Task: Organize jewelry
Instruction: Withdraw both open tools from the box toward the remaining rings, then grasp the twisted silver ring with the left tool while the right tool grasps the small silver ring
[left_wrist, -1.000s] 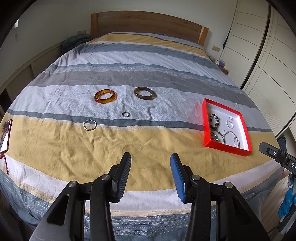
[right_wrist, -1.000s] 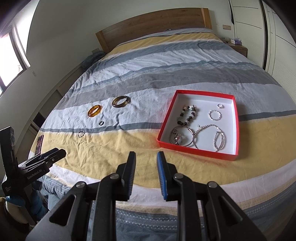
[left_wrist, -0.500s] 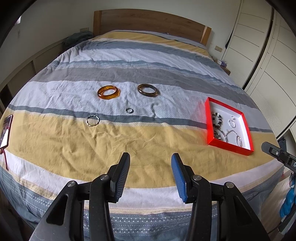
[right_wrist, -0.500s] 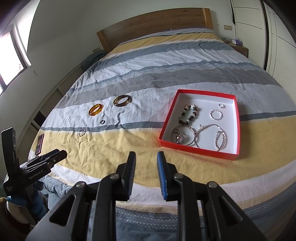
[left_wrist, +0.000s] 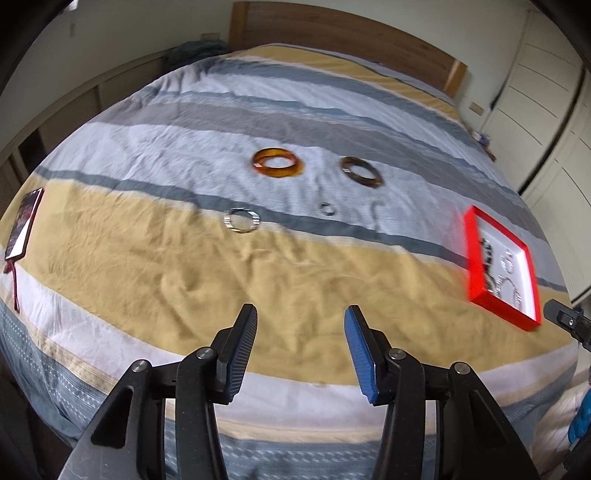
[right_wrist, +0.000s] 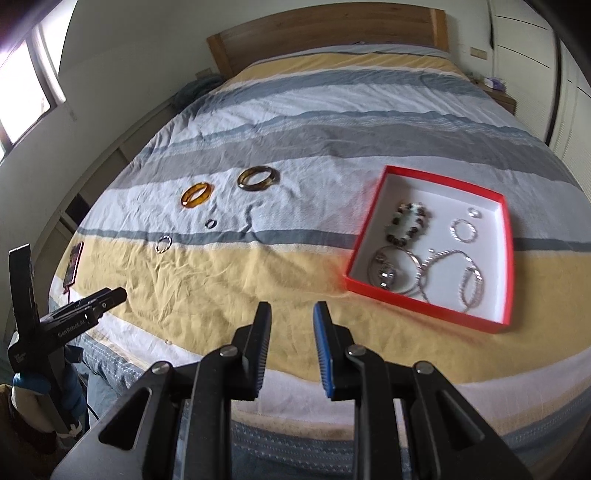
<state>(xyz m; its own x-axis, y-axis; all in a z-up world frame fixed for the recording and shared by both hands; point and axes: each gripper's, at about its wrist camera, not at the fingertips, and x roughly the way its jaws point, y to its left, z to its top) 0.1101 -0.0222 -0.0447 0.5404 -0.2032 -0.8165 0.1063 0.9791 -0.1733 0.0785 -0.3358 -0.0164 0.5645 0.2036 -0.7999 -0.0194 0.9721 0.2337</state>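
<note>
On the striped bedspread lie an amber bangle (left_wrist: 277, 167), a dark brown bangle (left_wrist: 361, 176), a small ring (left_wrist: 327, 209) and a silver bracelet (left_wrist: 242, 220). A red tray (left_wrist: 480, 295) with a white inside sits at the right and holds several bracelets and rings; in the right wrist view the red tray (right_wrist: 364, 240) is ahead to the right. My left gripper (left_wrist: 300, 321) is open and empty above the near yellow stripe, short of the loose pieces. My right gripper (right_wrist: 291, 314) is open and empty, left of the tray's near corner.
A dark phone (left_wrist: 23, 221) with a red cord lies at the bed's left edge. A wooden headboard (right_wrist: 332, 33) stands at the far end. White wardrobe doors (left_wrist: 546, 110) line the right side. A window (right_wrist: 22, 74) is at the left.
My left gripper has moved forward and left toward the loose jewelry, which now looks larger. My right gripper has edged slightly closer to the bed. Both stay open.
</note>
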